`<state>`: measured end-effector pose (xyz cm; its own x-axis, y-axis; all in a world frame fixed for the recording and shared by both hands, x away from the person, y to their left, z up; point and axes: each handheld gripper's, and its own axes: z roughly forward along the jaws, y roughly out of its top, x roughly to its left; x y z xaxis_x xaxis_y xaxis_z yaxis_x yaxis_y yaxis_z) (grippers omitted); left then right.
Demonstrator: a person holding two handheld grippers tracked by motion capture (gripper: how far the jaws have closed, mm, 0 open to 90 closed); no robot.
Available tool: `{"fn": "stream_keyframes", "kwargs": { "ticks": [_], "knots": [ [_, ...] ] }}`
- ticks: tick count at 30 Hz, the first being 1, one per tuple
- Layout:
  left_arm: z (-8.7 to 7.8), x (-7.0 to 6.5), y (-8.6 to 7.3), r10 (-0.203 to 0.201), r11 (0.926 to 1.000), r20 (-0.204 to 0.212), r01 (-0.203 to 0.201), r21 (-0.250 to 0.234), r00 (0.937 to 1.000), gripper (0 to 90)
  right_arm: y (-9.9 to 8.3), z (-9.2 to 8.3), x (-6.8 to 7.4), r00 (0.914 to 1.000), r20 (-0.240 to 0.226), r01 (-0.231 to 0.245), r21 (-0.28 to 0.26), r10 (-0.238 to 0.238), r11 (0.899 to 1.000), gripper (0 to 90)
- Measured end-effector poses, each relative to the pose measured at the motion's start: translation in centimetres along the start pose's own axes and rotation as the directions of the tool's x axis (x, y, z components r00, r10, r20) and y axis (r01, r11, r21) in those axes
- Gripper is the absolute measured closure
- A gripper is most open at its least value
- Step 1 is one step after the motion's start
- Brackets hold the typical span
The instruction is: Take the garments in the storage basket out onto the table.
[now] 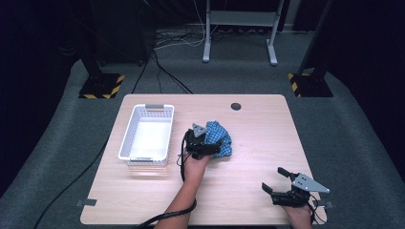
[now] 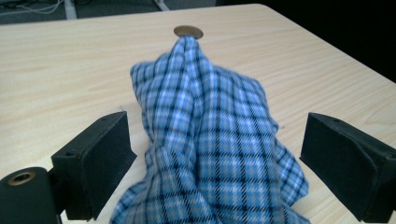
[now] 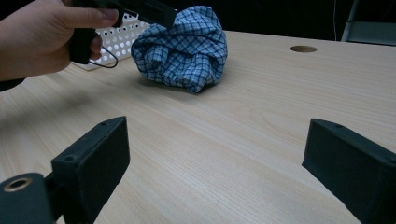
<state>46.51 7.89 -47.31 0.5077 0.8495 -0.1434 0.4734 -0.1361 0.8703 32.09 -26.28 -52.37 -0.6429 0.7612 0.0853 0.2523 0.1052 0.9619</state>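
Basket (image 1: 125,143): white, perforated, on the table (image 1: 258,129) left of the cloth; nothing visible inside.
Cloth (image 1: 220,137): blue checked, bunched in a heap near table centre, just right of the basket, apart from it.
Left gripper (image 1: 206,149): at the cloth's near-left edge, jaws spread wide on either side of the heap, pads not pressing the fabric.
Right gripper (image 1: 276,180): well right of and nearer than the cloth, jaws wide, holding nothing, above bare wood.
Left gripper view: cloth (image 2: 210,140) rising between the jaws, round table hole (image 2: 188,31) just behind its peak.
Right gripper view: cloth (image 3: 184,46) as a rounded bundle, hand (image 3: 44,37) with the other gripper at its left, basket (image 3: 114,39) behind.
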Motion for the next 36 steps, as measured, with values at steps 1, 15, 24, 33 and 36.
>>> {"fn": "stream_keyframes", "kwargs": {
  "ticks": [1, 15, 24, 33, 36],
  "knots": [
    [-0.1, 0.0, 0.2, 0.002, 1.0, 0.0, -0.002, -0.006, 1.0, 8.2, 0.0, 0.0, 0.0, 1.0, 0.0, -0.001, 0.0, 0.001, 1.0, 6.1],
    [-1.8, -0.6, 2.4, 0.025, 0.9972, 0.01, -0.024, -0.071, 0.9996, 8.6, 0.0, 0.0, 0.0, 1.0, 0.003, -0.002, 0.0, 0.002, 1.0, 6.1],
    [-2.9, -0.3, 3.6, 0.036, 0.9936, -0.002, -0.036, -0.107, 0.9994, 8.8, 0.0, 0.0, 0.0, 1.0, 0.004, -0.003, 0.0, 0.003, 1.0, 6.0],
    [-4.6, 0.7, 4.7, 0.03, 0.9887, -0.019, -0.033, -0.146, 0.9994, 8.8, 0.0, 0.0, 0.0, 1.0, 0.002, -0.006, 0.002, 0.006, 1.0, 6.0],
    [-5.4, 1.1, 4.9, 0.033, 0.9869, -0.029, -0.037, -0.157, 0.999, 8.8, 0.0, 0.0, -0.1, 1.0, -0.001, -0.007, 0.0, 0.007, 1.0, 6.0]
  ]
}}
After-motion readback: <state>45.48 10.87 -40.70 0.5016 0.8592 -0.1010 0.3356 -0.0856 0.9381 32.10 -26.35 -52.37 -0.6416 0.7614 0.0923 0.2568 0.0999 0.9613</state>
